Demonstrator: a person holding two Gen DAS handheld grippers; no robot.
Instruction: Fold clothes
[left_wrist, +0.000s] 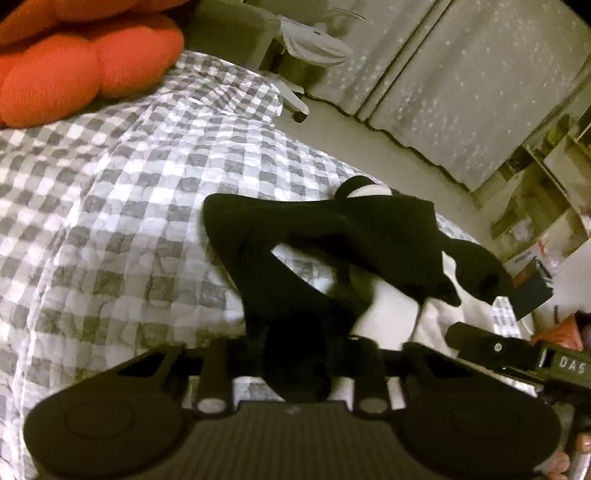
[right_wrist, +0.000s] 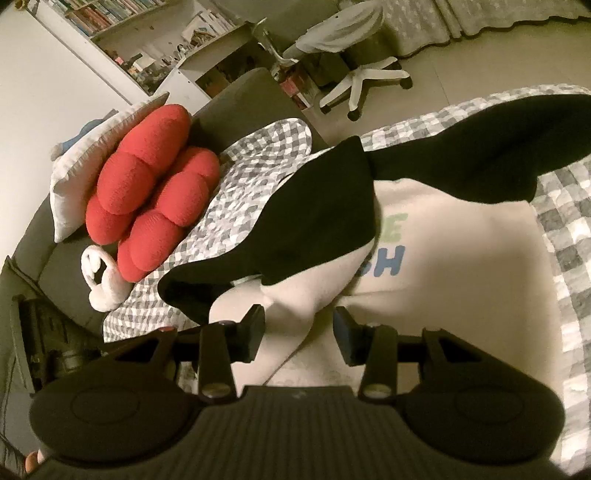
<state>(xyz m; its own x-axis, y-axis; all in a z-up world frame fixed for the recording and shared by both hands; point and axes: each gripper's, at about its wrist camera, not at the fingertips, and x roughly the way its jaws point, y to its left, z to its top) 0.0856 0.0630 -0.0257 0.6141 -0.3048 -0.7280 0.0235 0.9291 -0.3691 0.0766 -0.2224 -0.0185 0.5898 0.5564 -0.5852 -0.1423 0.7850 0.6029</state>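
On checkered quilt (left_wrist: 110, 221) — left fingers (left_wrist: 291, 354) pinch black sleeve (left_wrist: 280, 280) | right fingers (right_wrist: 299, 332) parted, empty

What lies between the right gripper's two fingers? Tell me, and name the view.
White cloth of the black-sleeved shirt lies in the gap of the open right gripper, its fingers not closed on it. The right wrist view shows this.

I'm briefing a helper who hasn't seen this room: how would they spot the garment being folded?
Start at the grey-and-white checked quilt covering the bed. In its middle lies a cream sweatshirt with black sleeves, beyond the open right gripper. Unlike the red bulbous cushion nearby, it is flat and carries blue and green letters on its chest.
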